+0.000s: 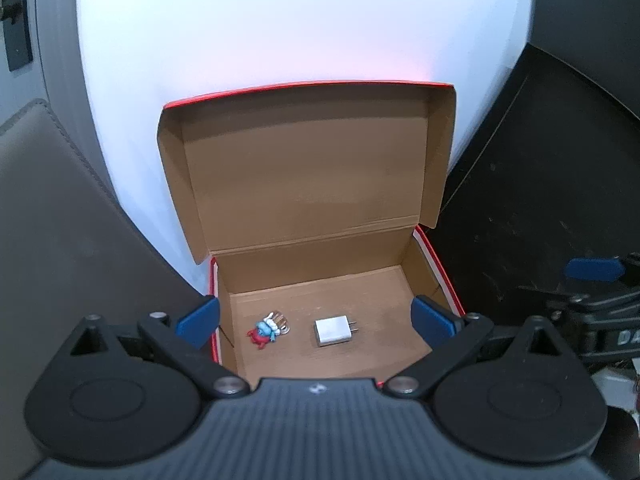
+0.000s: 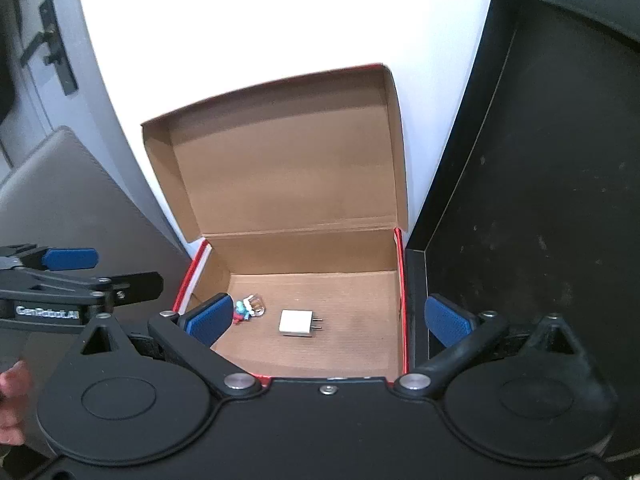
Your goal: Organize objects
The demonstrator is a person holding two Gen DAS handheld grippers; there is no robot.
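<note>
Both hand-held grippers [image 1: 316,322] [image 2: 328,320] spread, empty; white charger [image 1: 332,331] lies flat in box [image 1: 320,256], prongs pointing right.

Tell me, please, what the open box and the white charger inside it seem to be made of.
The box looks like corrugated cardboard: matte brown inside with fine ribbing on the floor, red printed outside along the edges. The white charger looks like smooth hard plastic, with two prongs, probably metal, that point right.
</note>
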